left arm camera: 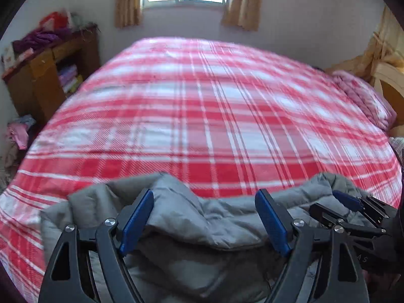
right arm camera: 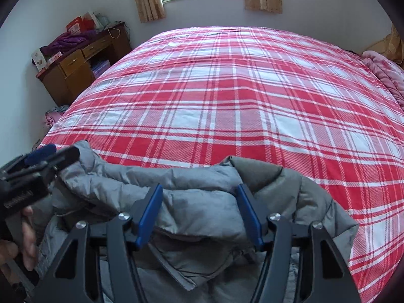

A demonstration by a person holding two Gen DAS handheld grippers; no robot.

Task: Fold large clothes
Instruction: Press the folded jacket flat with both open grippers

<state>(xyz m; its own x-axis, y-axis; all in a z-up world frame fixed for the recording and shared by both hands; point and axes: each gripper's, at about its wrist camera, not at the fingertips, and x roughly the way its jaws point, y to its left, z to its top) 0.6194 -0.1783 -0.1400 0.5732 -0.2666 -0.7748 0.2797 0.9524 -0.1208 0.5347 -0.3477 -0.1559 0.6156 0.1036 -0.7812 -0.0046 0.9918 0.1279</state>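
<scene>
Currently grey puffer jacket (right arm camera: pixel 202 202) lies bunched at near edge of plaid bed (right arm camera: pixel 227 88); left gripper (left arm camera: pixel 204 219) spread wide, padding between pads untouched; right gripper (right arm camera: pixel 199 214) clamps a puffy fold; light, soft, slippery; grab seams or hem.

Hardly any lettering could be read. In the left wrist view, the body of the right tongs (left arm camera: pixel 346 203), at about four o'clock, bore pale letters that looked like "A S"; the rest of the word was cut off. In the right wrist view, the body of the left tongs (right arm camera: pixel 46 152), at about nine o'clock, carried a line of embossed lettering too blurred to make out. The boxes (right arm camera: pixel 80 24) on the table (right arm camera: pixel 75 63) showed no legible print
</scene>
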